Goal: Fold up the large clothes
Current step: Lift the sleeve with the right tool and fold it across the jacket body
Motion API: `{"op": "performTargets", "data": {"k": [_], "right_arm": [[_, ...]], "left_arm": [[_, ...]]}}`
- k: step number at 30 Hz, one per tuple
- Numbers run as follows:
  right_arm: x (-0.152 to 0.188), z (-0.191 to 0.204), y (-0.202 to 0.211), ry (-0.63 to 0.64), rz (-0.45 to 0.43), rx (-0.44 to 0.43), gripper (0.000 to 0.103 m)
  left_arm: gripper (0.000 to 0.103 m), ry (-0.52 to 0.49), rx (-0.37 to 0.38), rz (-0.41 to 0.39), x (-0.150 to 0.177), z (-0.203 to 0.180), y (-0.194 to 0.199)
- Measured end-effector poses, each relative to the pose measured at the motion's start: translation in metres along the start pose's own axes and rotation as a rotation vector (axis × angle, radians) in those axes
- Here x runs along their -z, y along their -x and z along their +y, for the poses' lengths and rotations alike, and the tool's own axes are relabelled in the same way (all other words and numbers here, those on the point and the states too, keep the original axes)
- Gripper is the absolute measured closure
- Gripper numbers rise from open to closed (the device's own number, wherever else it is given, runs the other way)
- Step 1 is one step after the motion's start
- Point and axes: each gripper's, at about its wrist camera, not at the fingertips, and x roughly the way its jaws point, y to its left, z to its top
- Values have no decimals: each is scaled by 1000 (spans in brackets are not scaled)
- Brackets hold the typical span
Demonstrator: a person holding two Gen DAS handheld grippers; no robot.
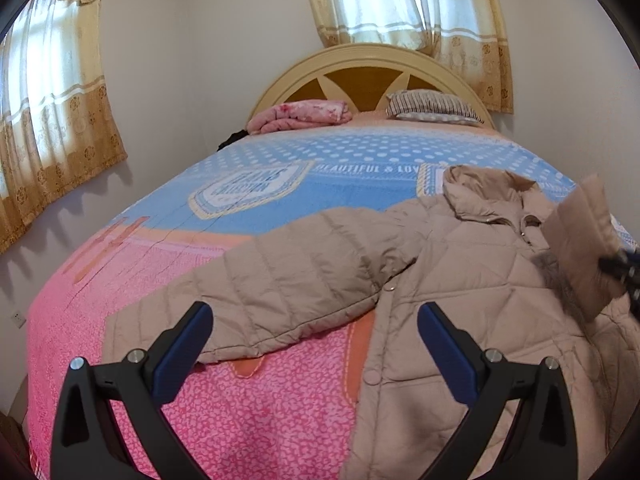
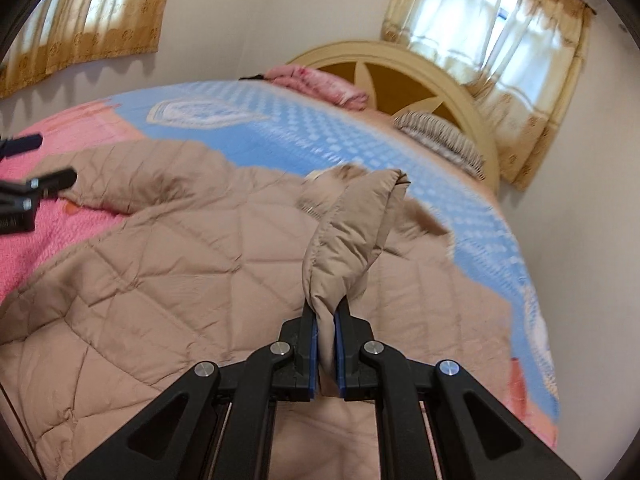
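Sleeve cuff [image 2: 352, 240] above coat [image 2: 160, 280]

We see a pink and blue bedspread [image 1: 260, 208], a folded pink blanket [image 1: 300, 114], a striped pillow [image 1: 434, 106], a rounded headboard [image 1: 360, 60] and yellow curtains [image 1: 52, 120].

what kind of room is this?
Almost certainly a home bedroom: a bed with an arched headboard, a striped pillow and a folded pink blanket at its head, and curtains over the windows. A tan coat lies spread on the bed.
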Motion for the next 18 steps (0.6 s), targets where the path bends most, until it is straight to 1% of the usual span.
{"op": "performTargets", "data": {"k": [5, 11, 14, 15, 17, 18], "right_arm": [[8, 11, -16, -32, 19, -52, 97], [15, 29, -33, -54, 41, -102, 97], [19, 35, -39, -64, 55, -138, 93], [20, 36, -40, -68, 57, -147, 91], [21, 39, -40, -68, 58, -185, 82], [21, 42, -38, -58, 51, -201, 69]], "left_arm": [[0, -11, 5, -19, -11, -6, 6], [0, -36, 41, -70, -36, -24, 18], [0, -47, 64, -88, -45, -34, 21], [0, -50, 62, -98, -47, -37, 22], [0, -57, 65, -97, -49, -41, 20], [0, -60, 65, -95, -50, -43, 18]]}}
